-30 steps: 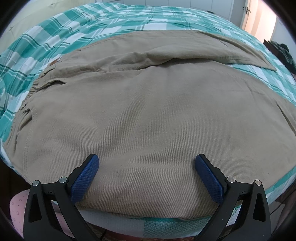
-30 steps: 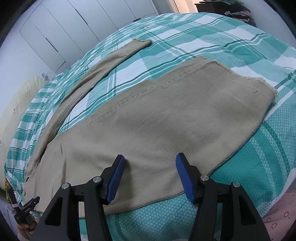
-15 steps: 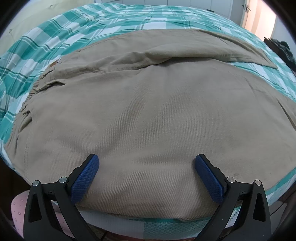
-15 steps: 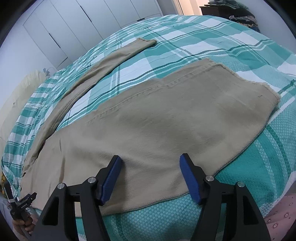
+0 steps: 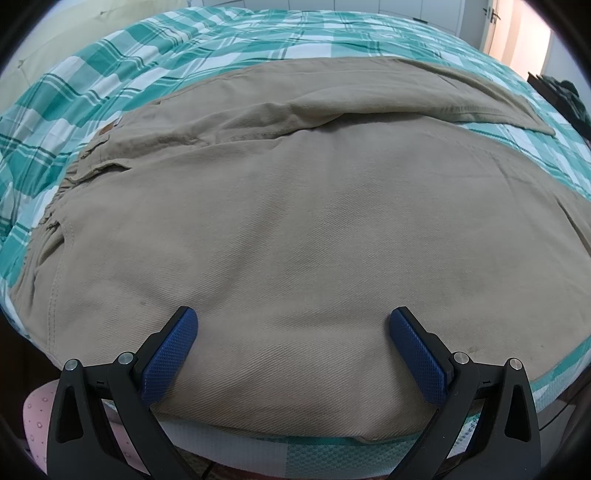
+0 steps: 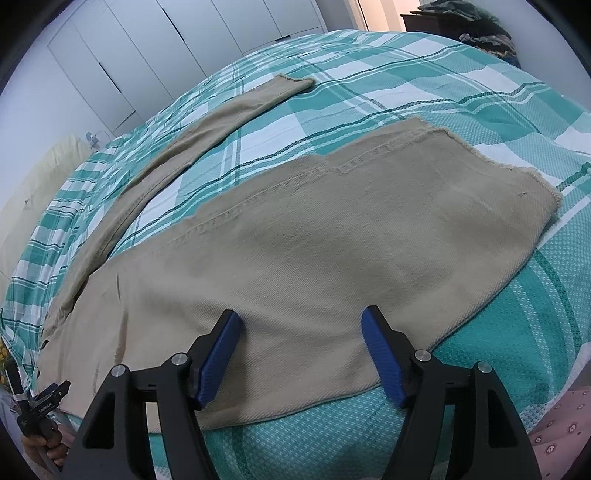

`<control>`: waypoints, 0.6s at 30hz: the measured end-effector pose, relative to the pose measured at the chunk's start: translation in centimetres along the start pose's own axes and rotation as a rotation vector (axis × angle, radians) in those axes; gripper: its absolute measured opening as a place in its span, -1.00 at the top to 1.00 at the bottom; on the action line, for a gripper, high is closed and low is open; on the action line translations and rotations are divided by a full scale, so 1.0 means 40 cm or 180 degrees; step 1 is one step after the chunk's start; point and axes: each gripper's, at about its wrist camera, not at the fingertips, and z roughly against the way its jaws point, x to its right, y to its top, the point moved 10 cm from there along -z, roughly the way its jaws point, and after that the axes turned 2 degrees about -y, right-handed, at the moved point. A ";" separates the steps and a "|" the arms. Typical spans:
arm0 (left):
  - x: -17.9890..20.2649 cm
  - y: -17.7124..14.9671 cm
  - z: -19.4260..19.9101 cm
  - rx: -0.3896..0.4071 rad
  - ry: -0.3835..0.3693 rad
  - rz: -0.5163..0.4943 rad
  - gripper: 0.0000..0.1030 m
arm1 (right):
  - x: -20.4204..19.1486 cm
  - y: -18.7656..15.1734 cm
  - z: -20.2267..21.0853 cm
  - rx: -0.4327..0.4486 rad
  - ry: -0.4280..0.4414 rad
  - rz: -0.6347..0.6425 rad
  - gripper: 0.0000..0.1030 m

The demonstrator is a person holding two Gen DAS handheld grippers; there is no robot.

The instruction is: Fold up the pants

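Khaki pants point(image 5: 295, 221) lie flat on the bed, waistband point(image 5: 62, 192) to the left. My left gripper point(image 5: 292, 315) hovers over the seat near the bed's front edge, open wide, with cloth below the pads and none pinched. In the right wrist view the near leg point(image 6: 314, 251) runs right to its frayed hem point(image 6: 517, 177). The far leg point(image 6: 207, 125) stretches away diagonally. My right gripper point(image 6: 301, 314) is open above the near leg's front edge with nothing clamped. The left gripper point(image 6: 40, 406) shows small at the lower left, held in a hand.
The bed has a green and white plaid cover point(image 6: 424, 74). White wardrobe doors point(image 6: 147, 48) stand behind it, and a pale pillow point(image 6: 33, 192) lies at the left. Dark furniture with piled clothes point(image 6: 480, 29) stands at the far right. Pink patterned fabric point(image 6: 554, 424) is near the front edge.
The right gripper's jaws have spread wider above the near leg. The left gripper and the pants have not moved.
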 end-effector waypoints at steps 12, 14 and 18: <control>-0.002 0.000 -0.001 0.0002 0.0014 -0.0006 -0.99 | -0.007 -0.001 -0.005 -0.0005 -0.0033 0.0091 -0.44; -0.001 0.000 -0.001 0.0002 0.0016 -0.0005 -0.99 | -0.008 -0.001 -0.006 -0.0004 -0.0042 0.0108 -0.45; -0.002 0.000 -0.001 0.0002 0.0018 -0.0005 -0.99 | -0.008 -0.001 -0.006 -0.0002 -0.0042 0.0114 -0.46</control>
